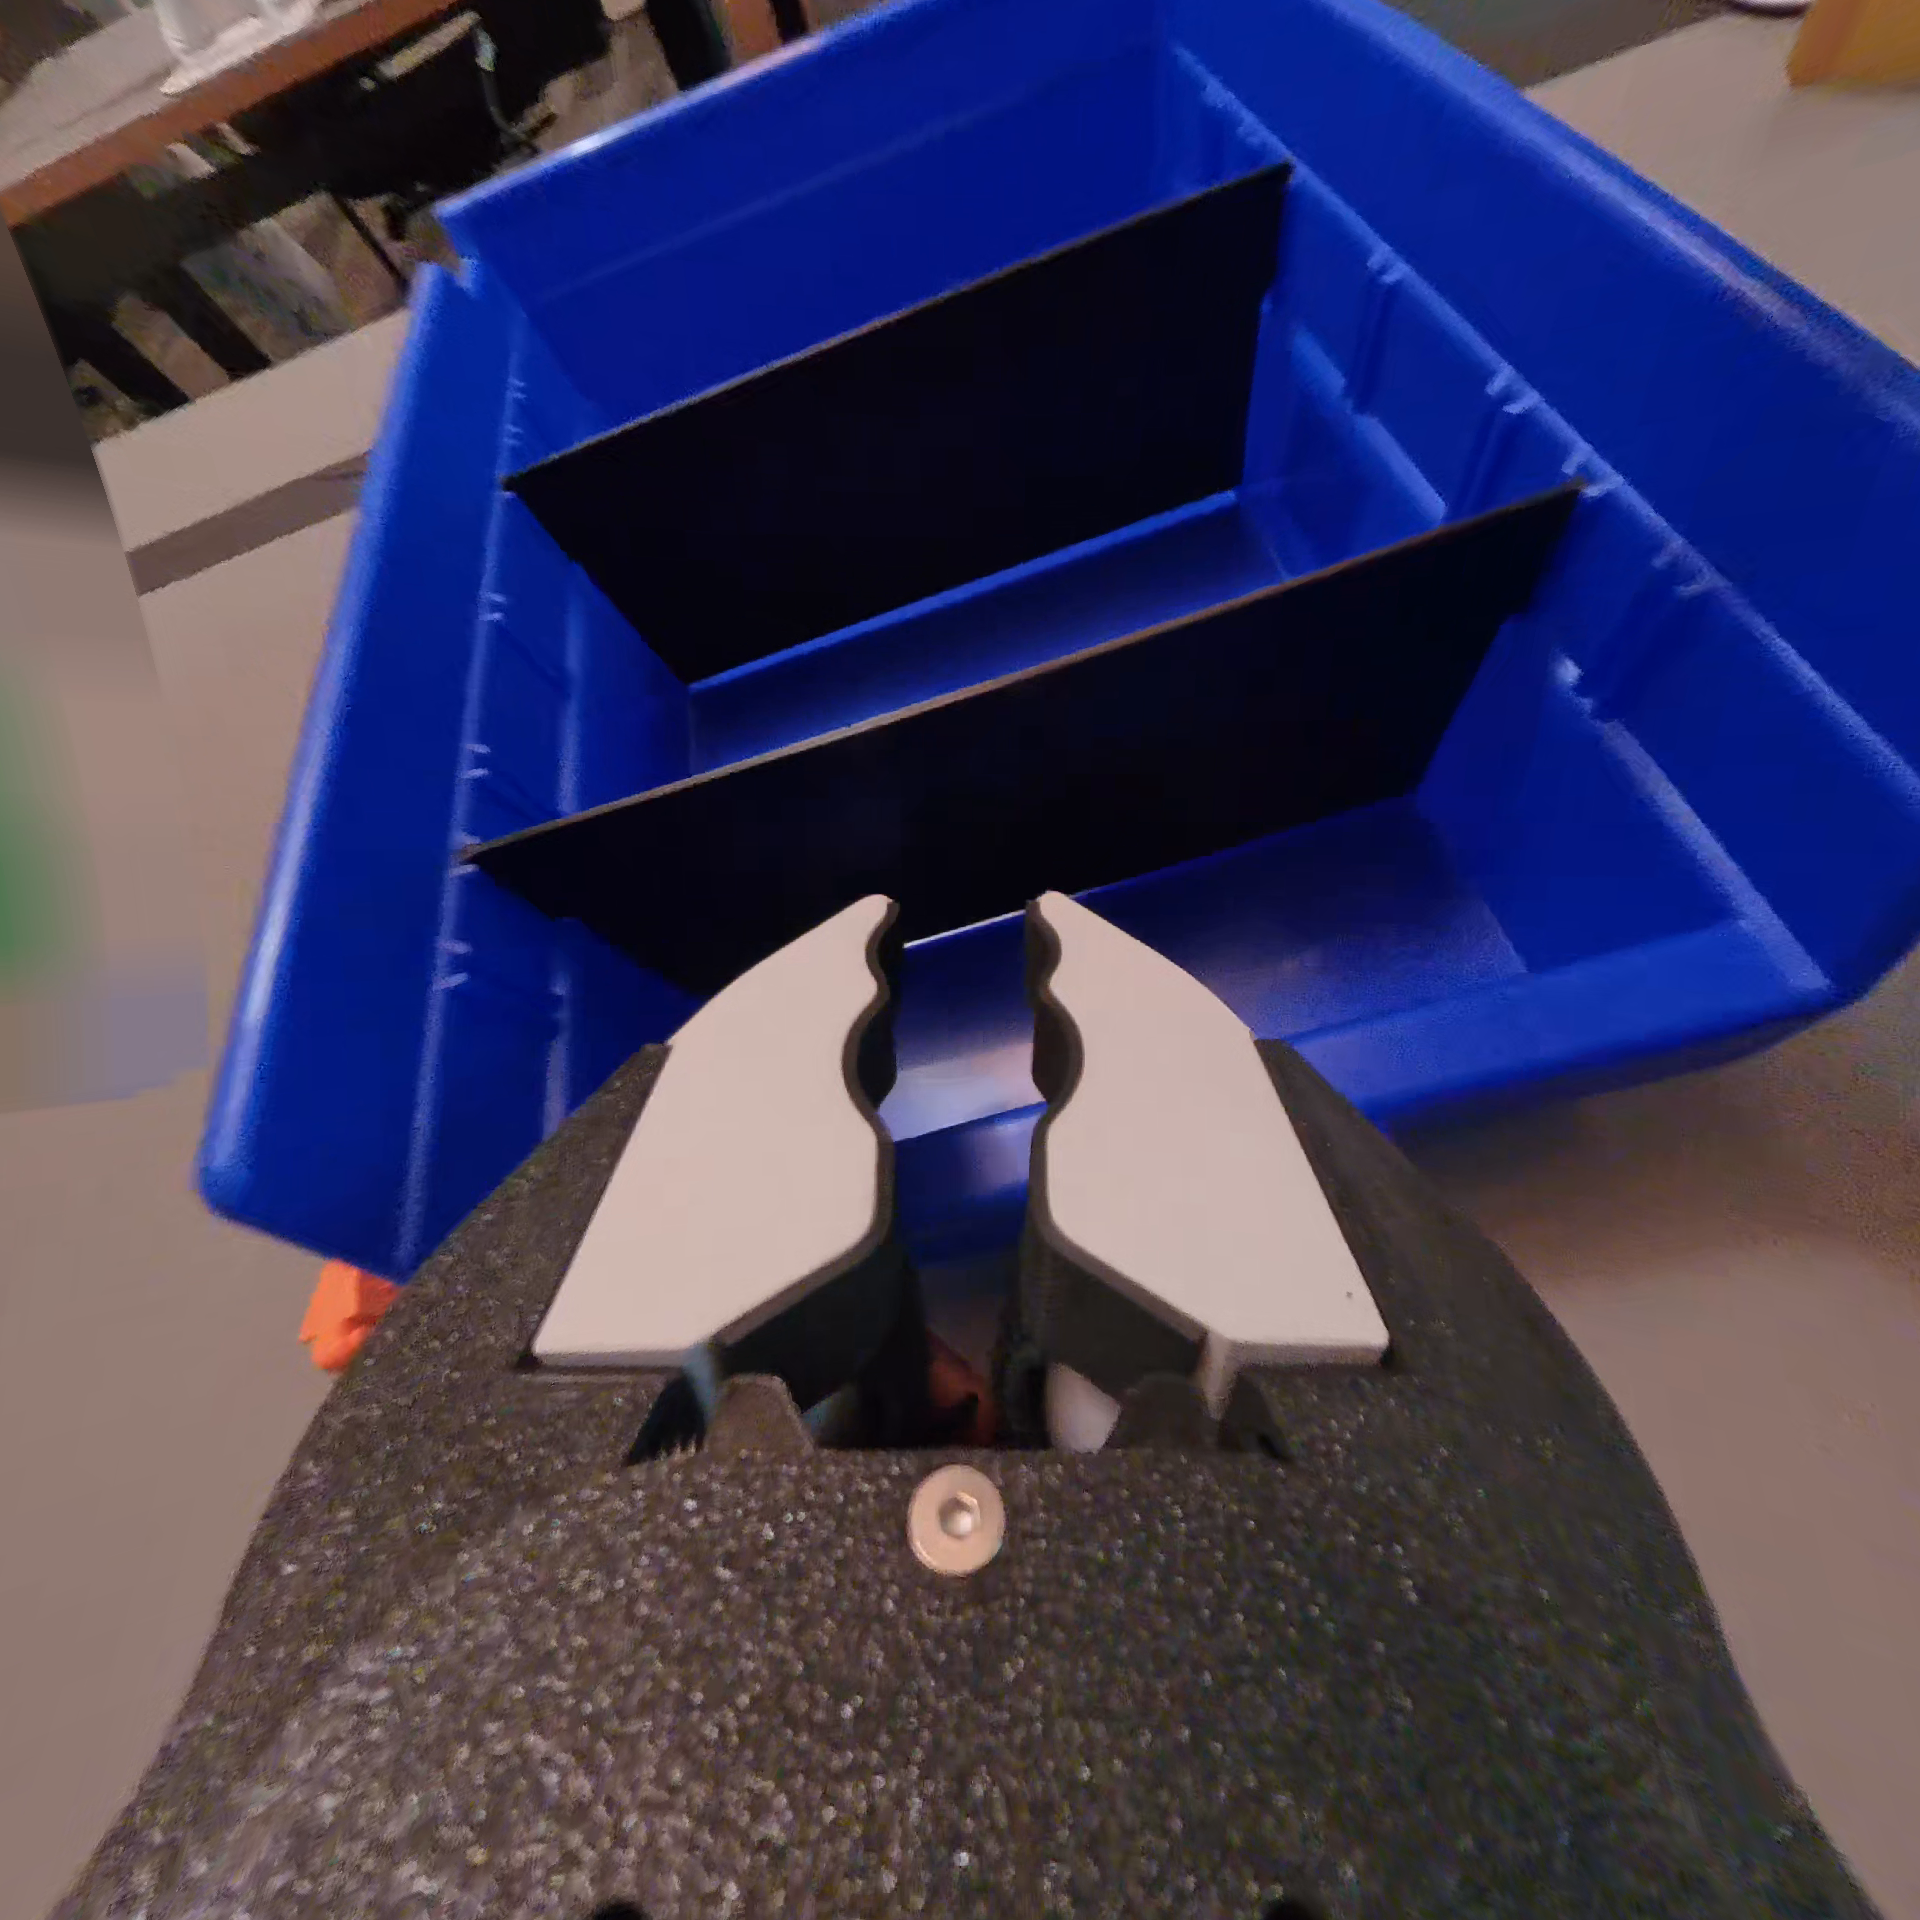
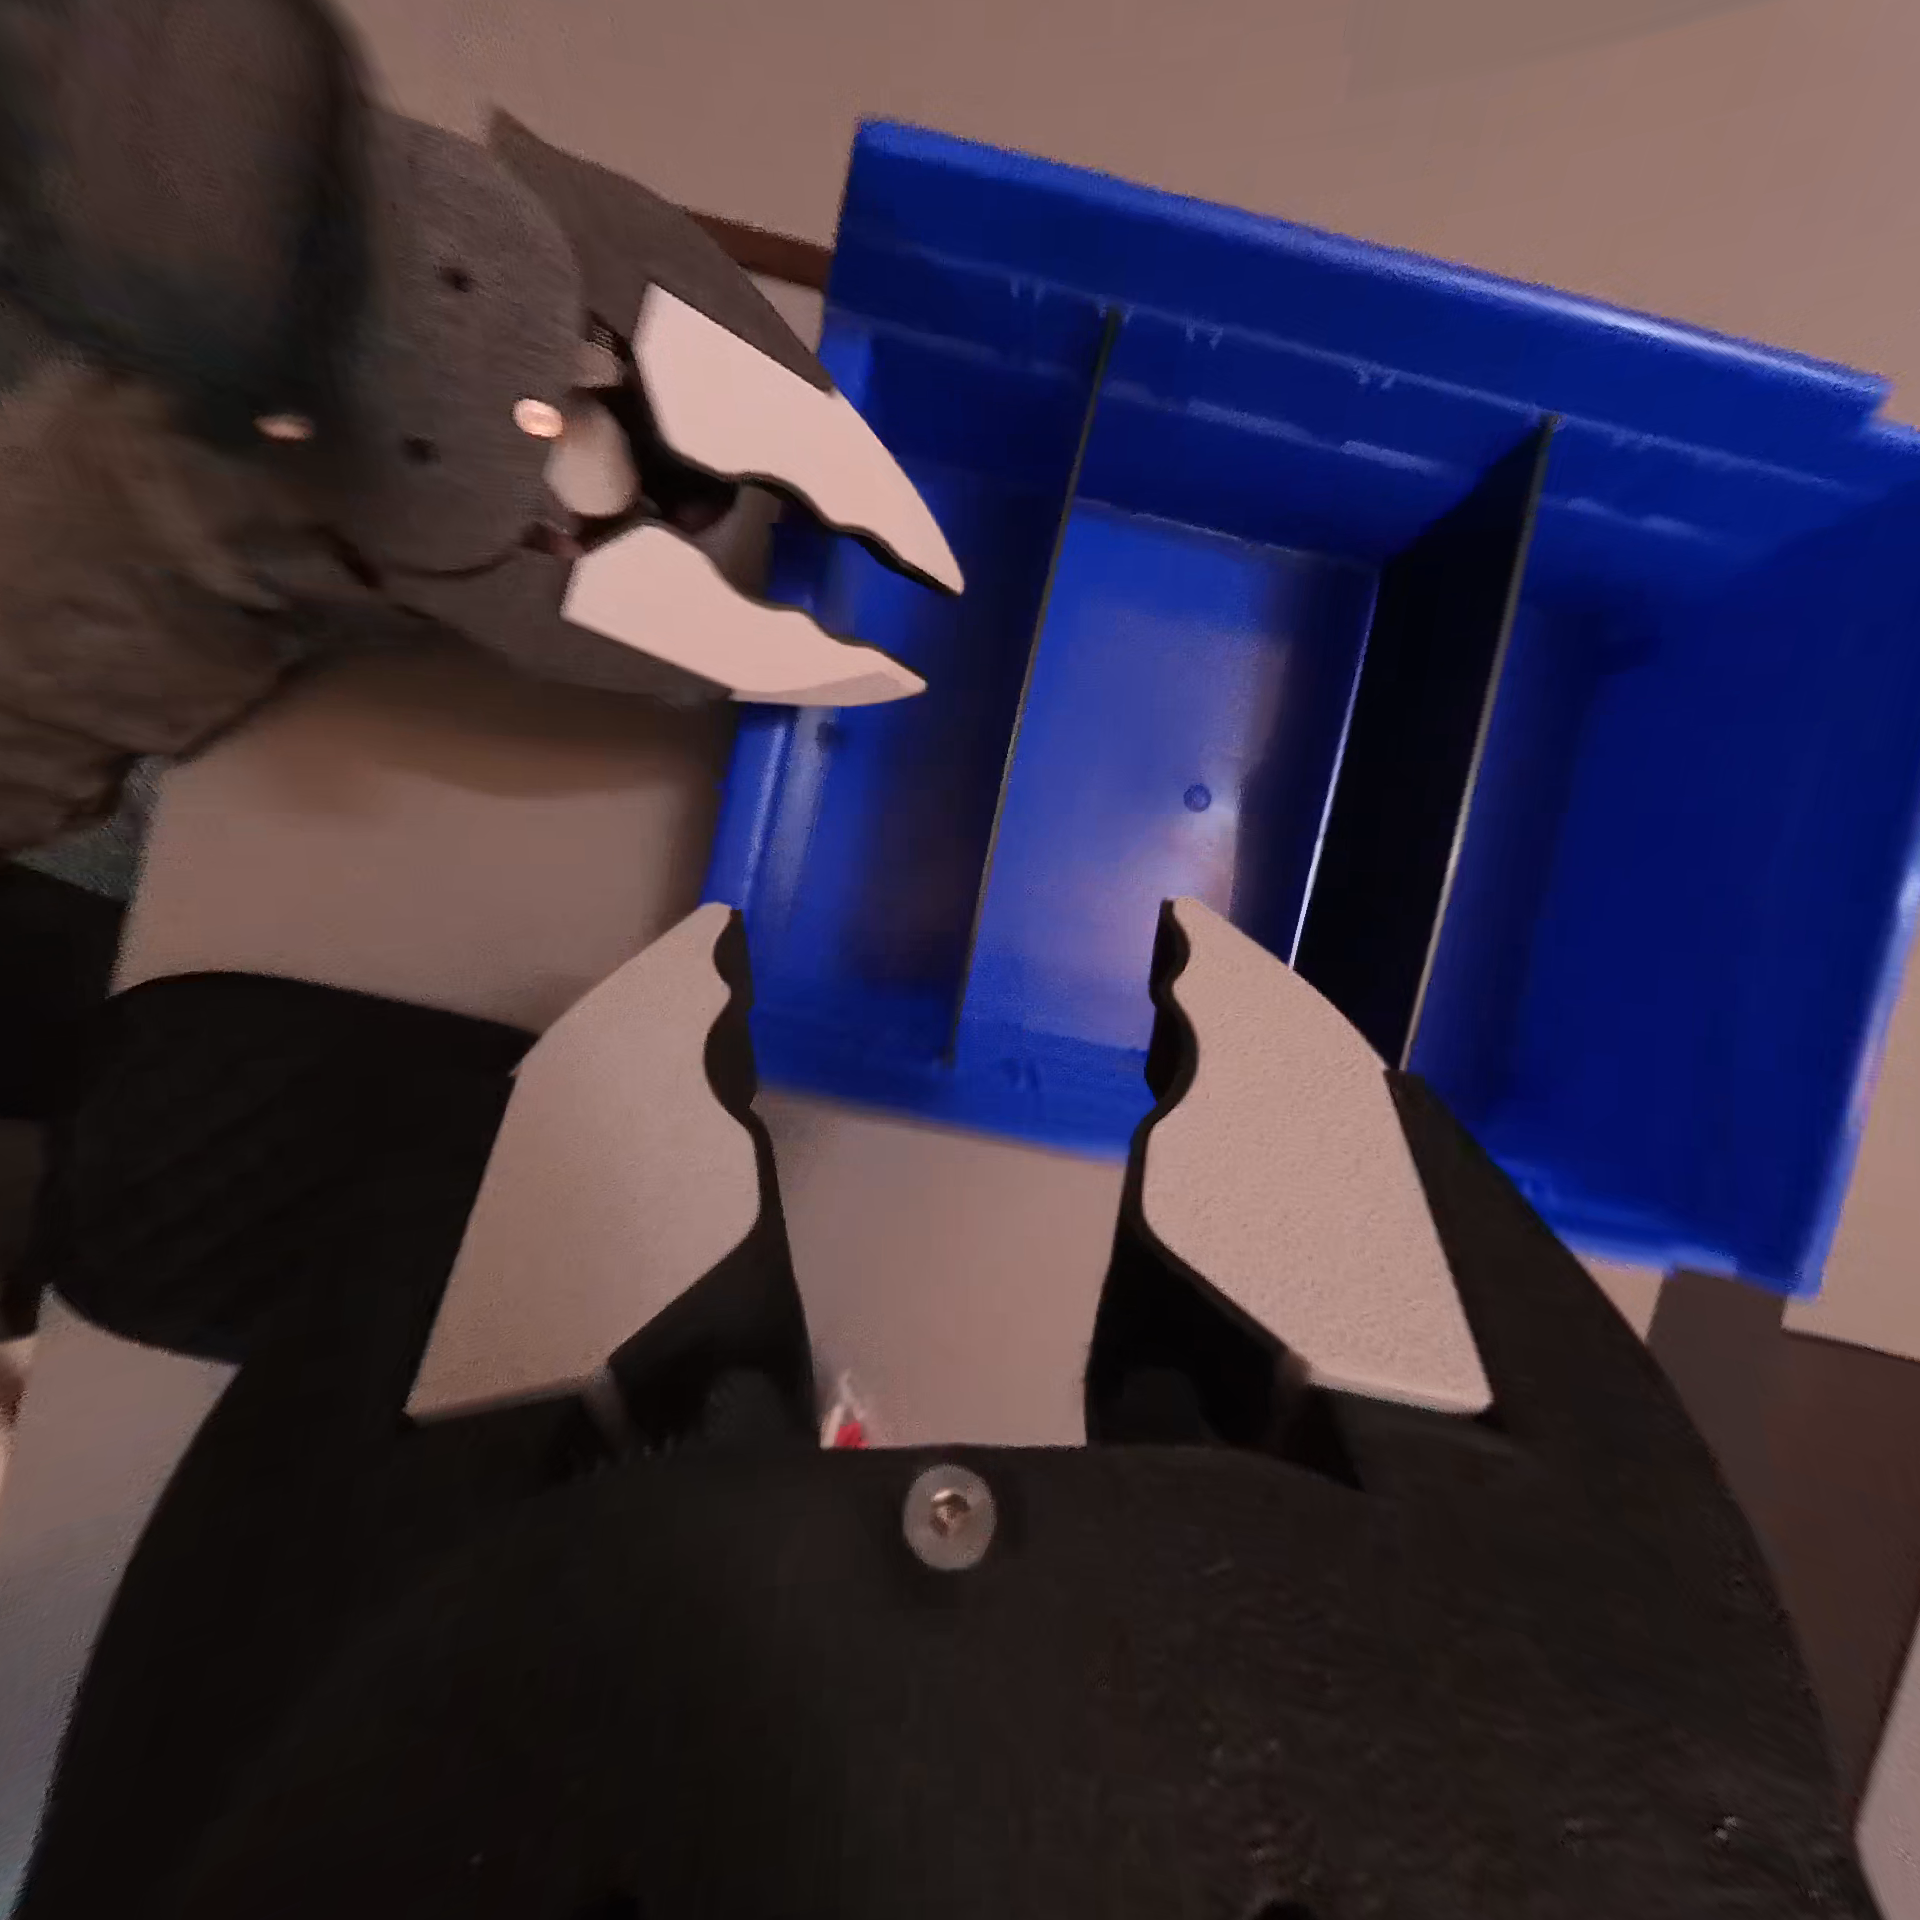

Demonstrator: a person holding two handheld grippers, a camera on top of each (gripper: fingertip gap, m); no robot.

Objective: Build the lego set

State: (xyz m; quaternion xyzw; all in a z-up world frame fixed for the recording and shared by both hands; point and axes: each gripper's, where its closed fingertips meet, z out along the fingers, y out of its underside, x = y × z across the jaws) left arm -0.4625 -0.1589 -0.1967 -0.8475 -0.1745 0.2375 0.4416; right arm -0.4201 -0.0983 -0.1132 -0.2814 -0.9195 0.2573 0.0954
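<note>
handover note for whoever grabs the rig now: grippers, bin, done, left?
Left gripper: open a little, nothing between the fingers, over the blue bin's near end compartment.
Right gripper: open wide, holding nothing, at the bin's long side by the middle compartment.
Bin sits on the grey table, split into three by two black dividers. No bricks show in what can be seen of the compartments.
An orange piece lies on the table beside the bin's near corner; mostly hidden by the left gripper.
Done: no assembled parts in view.
Left: find the pieces and build.
</note>
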